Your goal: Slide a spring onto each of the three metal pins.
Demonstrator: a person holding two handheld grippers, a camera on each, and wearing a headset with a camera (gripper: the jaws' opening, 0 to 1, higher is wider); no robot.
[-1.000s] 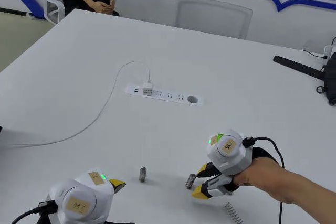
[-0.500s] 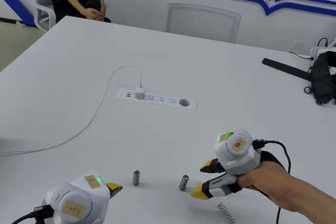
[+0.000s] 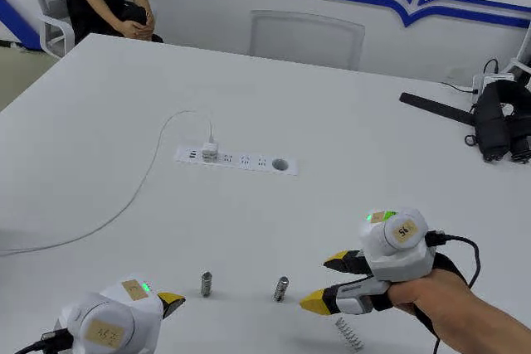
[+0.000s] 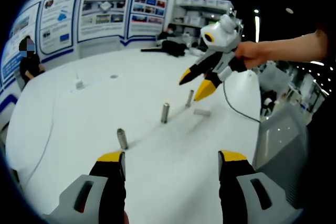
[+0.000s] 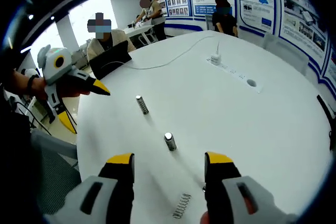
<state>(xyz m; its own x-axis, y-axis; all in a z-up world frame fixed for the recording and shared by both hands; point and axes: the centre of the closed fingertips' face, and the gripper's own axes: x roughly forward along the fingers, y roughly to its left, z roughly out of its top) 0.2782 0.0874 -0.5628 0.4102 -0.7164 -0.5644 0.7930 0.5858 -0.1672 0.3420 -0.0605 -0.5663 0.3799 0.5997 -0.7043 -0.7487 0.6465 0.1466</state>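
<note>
In the head view, your right gripper [image 3: 323,282] hangs spread just right of two standing pins [image 3: 281,288]. The loose spring [image 3: 349,333] lies flat, nearer you.

In the left gripper view, your left gripper [image 4: 171,157] is spread too, holding nothing.

In the right gripper view, the spring [image 5: 181,205] lies near, between your jaws. It's probably light, bouncy and apt to roll, so pinch it gently across the coils at mid-length.
</note>
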